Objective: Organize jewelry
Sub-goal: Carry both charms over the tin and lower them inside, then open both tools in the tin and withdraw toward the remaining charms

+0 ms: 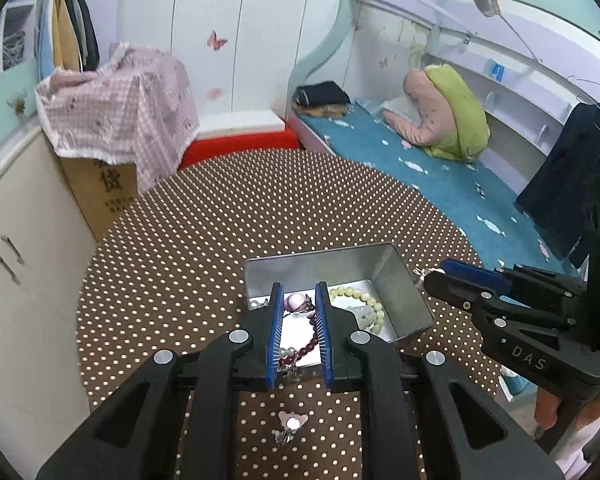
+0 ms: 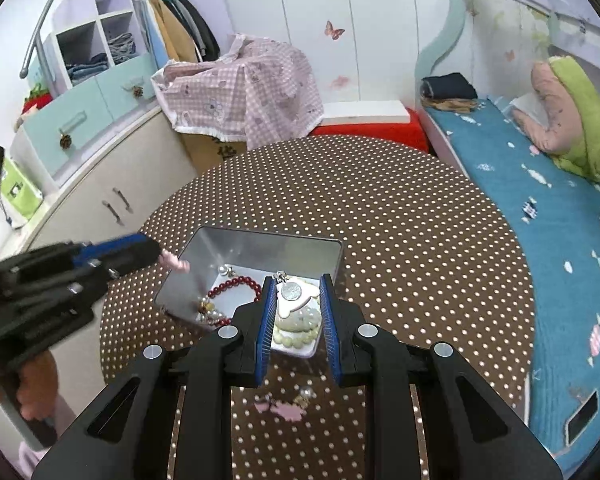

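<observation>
An open metal tin (image 1: pixel 400 276) (image 2: pixel 260 242) stands on the dotted round table. It holds a dark red bead bracelet (image 2: pixel 236 284), a pale green bead bracelet (image 1: pixel 364 296) and small pearl pieces. My left gripper (image 1: pixel 299 288) hovers over the tin's near side, shut on a pink bead ornament (image 1: pixel 294 302), which also shows at its tip as a pink piece (image 2: pixel 176 262). My right gripper (image 2: pixel 298 280) hovers over the tin's right part, shut on a cream clip with a silver disc (image 2: pixel 292 292). A pink bow clip with a pearl (image 1: pixel 292 424) (image 2: pixel 284 408) lies on the table in front of the tin.
The brown dotted tablecloth (image 1: pixel 220 220) covers the table. A bed with a blue cover (image 1: pixel 440 168) runs along the right, and a cream cabinet (image 1: pixel 20 280) stands on the left. A cardboard box under pink checked cloth (image 1: pixel 116 120) sits behind the table. A phone (image 2: pixel 582 418) lies on the bed.
</observation>
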`<state>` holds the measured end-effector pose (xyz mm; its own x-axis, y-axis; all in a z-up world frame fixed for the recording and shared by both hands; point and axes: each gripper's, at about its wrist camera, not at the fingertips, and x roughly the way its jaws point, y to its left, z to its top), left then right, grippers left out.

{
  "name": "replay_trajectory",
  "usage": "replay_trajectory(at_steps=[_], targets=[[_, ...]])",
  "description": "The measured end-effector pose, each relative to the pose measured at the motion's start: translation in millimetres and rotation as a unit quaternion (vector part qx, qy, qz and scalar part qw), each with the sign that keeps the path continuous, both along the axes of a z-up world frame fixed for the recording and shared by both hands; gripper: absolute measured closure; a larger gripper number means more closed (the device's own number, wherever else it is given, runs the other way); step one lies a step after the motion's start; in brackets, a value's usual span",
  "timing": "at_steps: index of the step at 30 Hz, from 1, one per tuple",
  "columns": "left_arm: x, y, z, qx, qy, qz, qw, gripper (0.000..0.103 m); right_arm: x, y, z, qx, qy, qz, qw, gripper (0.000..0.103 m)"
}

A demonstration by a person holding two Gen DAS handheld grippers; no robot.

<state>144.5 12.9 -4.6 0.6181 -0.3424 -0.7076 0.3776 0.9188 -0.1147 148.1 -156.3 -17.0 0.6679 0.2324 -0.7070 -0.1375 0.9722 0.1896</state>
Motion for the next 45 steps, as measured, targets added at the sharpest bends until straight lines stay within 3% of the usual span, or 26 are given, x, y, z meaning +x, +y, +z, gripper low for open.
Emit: replay_trajectory(at_steps=[12, 22, 23, 24, 26, 28, 45], targets=[[28, -5, -21, -0.009, 0.036, -0.001, 0.9993, 0.088, 24, 13, -19, 0.002, 0.029, 0.014, 0.999, 0.080], [24, 3, -23, -0.012, 0.033, 0.003, 0.9994, 0.088, 21, 19, -15, 0.009, 0.029, 0.018, 0.999, 0.078], [23, 4, -23, -0.013, 0.033, 0.004, 0.9994, 0.088, 21, 18, -15, 0.009, 0.031, 0.013, 0.999, 0.073], [22, 5, -23, -0.013, 0.033, 0.004, 0.9994, 0.087, 19, 17, -14, 0.007, 0.028, 0.010, 1.000, 0.058], [20, 7, -22, -0.014, 0.030, 0.009, 0.9994, 0.069, 15, 13, -10, 0.005, 0.018, -0.001, 1.000, 0.039], [18, 10, -21, -0.014, 0.028, 0.012, 0.9994, 0.064, 12, 11, -6, 0.003, 0.011, -0.007, 1.000, 0.039], [-11, 27, -16, -0.011, 0.021, 0.033, 0.9992, 0.064, -14, 3, -6, -0.016, 0.016, -0.023, 0.999, 0.039]])
